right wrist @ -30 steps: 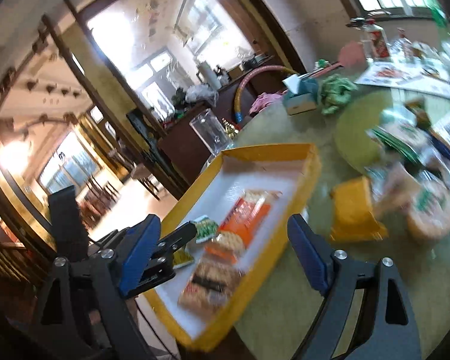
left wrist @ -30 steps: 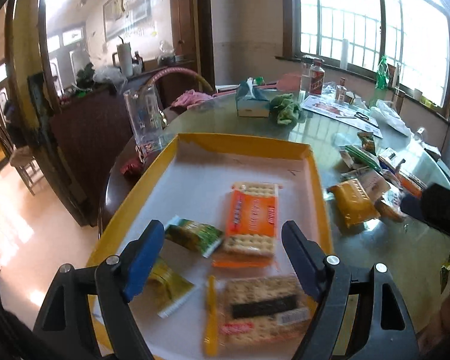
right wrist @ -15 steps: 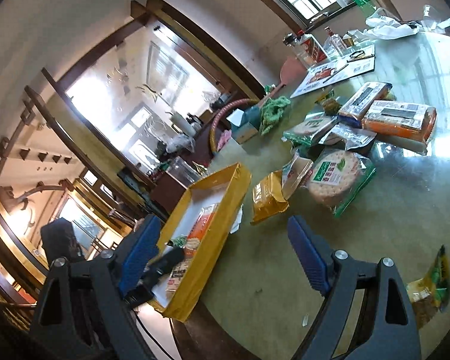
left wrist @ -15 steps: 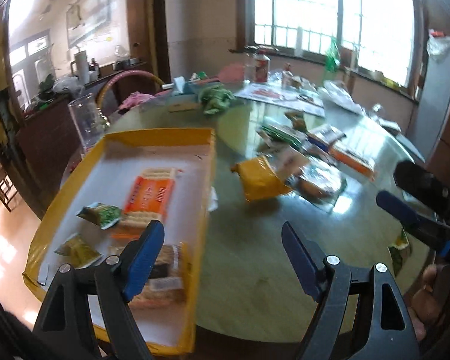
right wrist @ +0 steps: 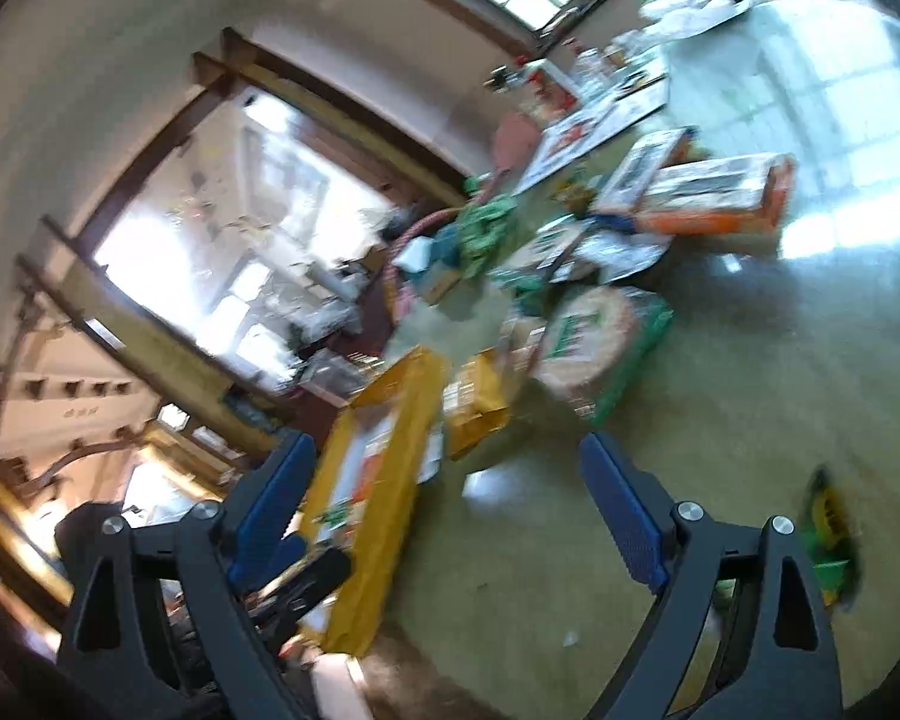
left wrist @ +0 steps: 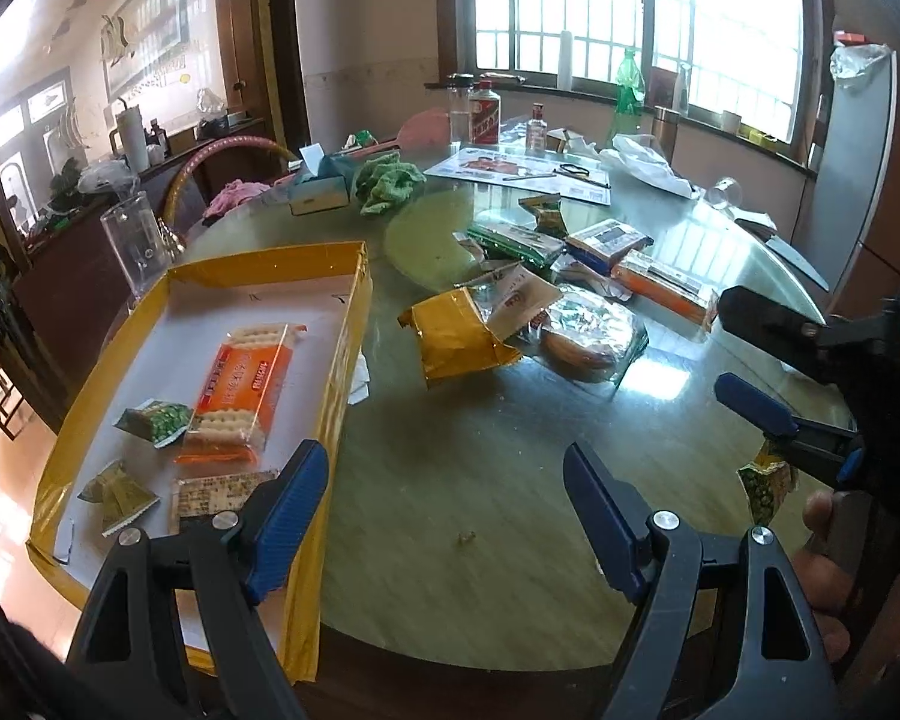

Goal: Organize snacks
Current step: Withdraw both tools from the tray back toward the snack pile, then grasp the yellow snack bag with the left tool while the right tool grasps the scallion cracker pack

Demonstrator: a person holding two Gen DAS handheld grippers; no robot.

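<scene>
On the table (left wrist: 450, 480): a yellow-rimmed tray (left wrist: 354, 324) lies at the near left edge; a heap of loose snack packets sits in the middle, well apart from the tray's right wall.
Tray contents: an orange cracker pack (left wrist: 240, 384), a small green packet (left wrist: 156, 423) touching its lower left corner, a yellowish sachet (left wrist: 117, 495) nearer the front, and another cracker pack partly hidden behind the left finger.
Loose snacks: a gold pouch (left wrist: 456, 339) nearest the tray, a round cake in green wrap (left wrist: 588, 330) just beside it, an orange box (left wrist: 660, 285) and others behind.
Stray packet: a small green-and-yellow packet (left wrist: 765, 486) lies alone near the right table edge, just under the right gripper's lower finger.
Left gripper (left wrist: 444, 504): jaws wide apart, nothing between them, hovering over bare table beside the tray.
Right gripper (right wrist: 444, 498): jaws opening, nothing between the pads; its view is blurred.
Step in hand: probably reaching for the next snack, with both tools empty.
Next move: likely calls for lowering the right pads around the stray packet, which looks thin and crinkly, then closing gently before carrying it to the tray.
</scene>
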